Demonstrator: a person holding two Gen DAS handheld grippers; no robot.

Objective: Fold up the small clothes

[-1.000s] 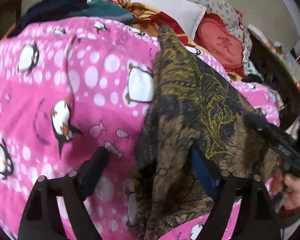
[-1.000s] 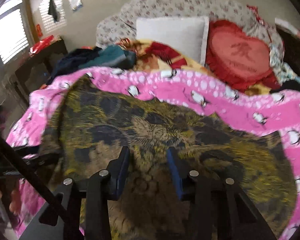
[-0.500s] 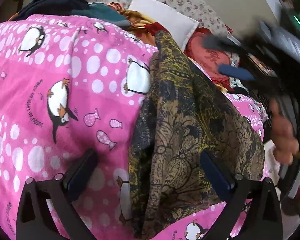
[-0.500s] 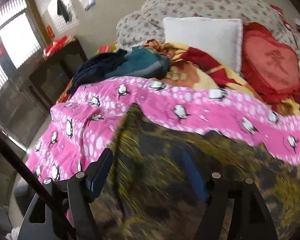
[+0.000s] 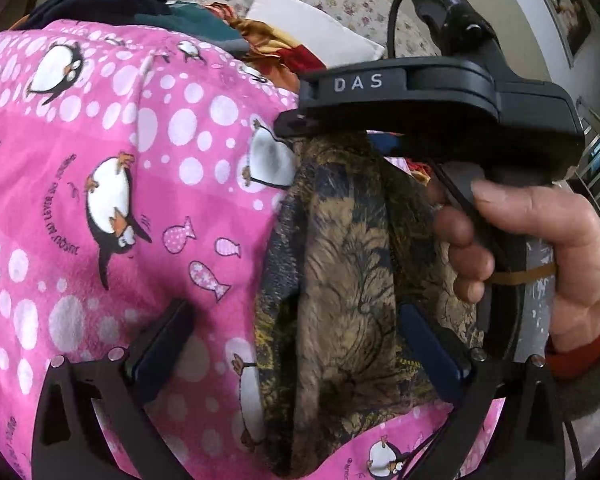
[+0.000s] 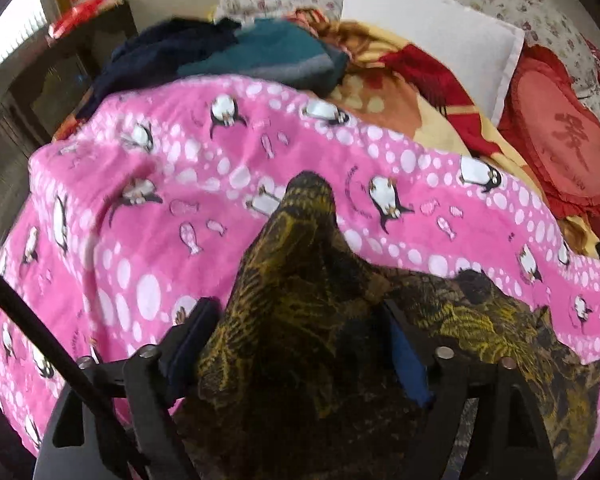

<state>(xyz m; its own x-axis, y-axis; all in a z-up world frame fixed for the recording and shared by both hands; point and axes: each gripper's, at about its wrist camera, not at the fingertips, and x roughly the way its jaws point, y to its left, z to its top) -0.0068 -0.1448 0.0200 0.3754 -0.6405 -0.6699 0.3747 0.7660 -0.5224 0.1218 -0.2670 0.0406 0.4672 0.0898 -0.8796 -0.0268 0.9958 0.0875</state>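
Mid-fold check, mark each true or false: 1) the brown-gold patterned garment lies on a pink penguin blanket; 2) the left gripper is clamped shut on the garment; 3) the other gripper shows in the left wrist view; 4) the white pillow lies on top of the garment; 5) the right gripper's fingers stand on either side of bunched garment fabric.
1) True: the patterned garment lies on the pink penguin blanket.
2) False: the left gripper is open, its fingers wide apart.
3) True: the right gripper, held by a hand, is over the garment.
4) False: the white pillow lies beyond the blanket, apart from the garment.
5) True: the right gripper is open around raised fabric.
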